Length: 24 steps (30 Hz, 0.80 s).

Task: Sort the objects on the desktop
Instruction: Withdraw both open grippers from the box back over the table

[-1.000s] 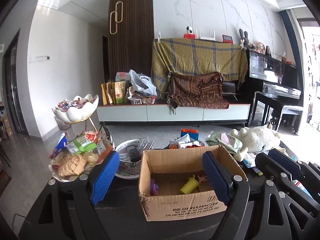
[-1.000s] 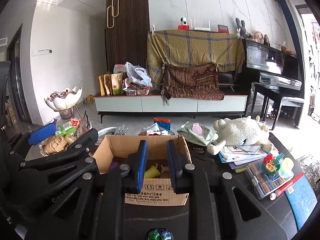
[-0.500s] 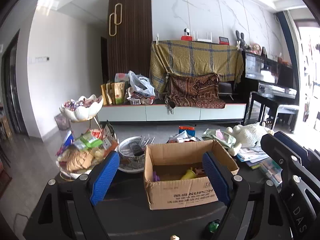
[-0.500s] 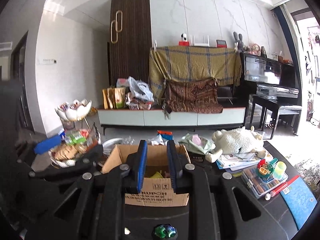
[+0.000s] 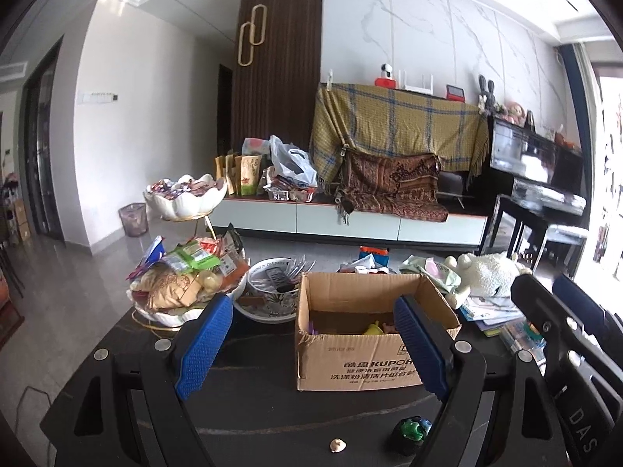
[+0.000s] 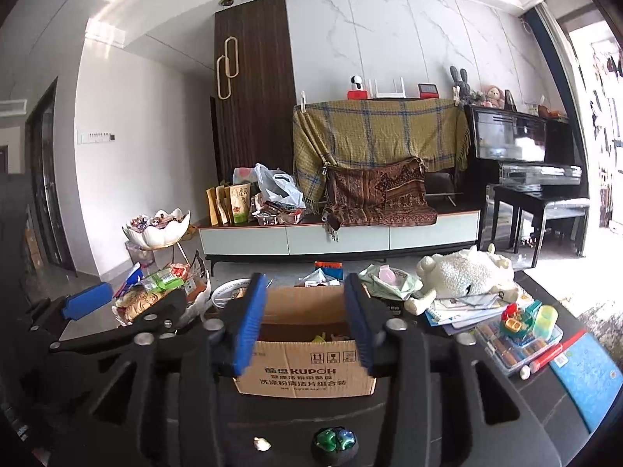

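Snack bowls (image 5: 183,292) left of cardboard box (image 6: 303,366), plush toy (image 6: 463,274) & books (image 6: 459,307) right.

White marble-veined wall (image 6: 389,39) behind, dark slatted panel (image 6: 253,89) to its left. Low white cabinet (image 6: 338,239) below, draped with a yellow plaid blanket (image 6: 373,136). Black piano (image 6: 521,148) at right, grey glossy floor (image 5: 70,295), daylight flooding in from the right.

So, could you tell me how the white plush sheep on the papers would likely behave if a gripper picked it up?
The plush sheep looks soft, so it would probably squash and sag. It seems light for its bulk. Lifting may shift the loose papers beneath it.
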Each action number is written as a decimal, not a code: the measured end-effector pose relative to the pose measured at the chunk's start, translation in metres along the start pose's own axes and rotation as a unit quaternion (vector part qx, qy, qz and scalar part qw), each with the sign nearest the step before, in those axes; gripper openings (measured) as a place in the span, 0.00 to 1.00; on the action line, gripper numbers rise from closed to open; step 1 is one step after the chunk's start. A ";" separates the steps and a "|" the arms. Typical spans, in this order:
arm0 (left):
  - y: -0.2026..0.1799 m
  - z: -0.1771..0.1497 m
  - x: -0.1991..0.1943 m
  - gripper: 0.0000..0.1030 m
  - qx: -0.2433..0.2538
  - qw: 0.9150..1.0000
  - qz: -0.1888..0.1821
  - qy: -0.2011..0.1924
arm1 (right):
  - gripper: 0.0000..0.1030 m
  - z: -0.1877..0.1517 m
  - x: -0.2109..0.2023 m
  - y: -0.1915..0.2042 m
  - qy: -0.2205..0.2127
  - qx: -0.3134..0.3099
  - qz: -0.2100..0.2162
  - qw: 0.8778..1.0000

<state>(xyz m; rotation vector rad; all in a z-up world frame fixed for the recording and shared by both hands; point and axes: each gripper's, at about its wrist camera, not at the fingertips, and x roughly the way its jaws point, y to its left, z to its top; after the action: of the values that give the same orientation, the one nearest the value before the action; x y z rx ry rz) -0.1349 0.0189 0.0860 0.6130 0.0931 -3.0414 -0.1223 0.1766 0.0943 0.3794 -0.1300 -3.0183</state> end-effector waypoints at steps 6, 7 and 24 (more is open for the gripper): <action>0.004 -0.005 -0.010 0.80 -0.003 1.000 0.003 -0.001 | 0.65 -0.004 -0.007 -0.002 0.009 0.005 -0.005 1.000; 0.004 -0.006 -0.011 0.80 -0.001 1.000 0.004 -0.001 | 0.65 -0.004 -0.009 -0.001 0.006 0.001 -0.008 1.000; 0.005 -0.020 -0.035 0.80 0.019 1.000 0.017 -0.004 | 0.65 -0.016 -0.028 0.005 0.019 -0.019 -0.028 0.999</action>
<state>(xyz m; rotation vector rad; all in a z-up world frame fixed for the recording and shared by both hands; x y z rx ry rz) -0.0947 0.0165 0.0815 0.5978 0.0245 -3.0184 -0.0906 0.1738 0.0859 0.4424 -0.0601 -3.0611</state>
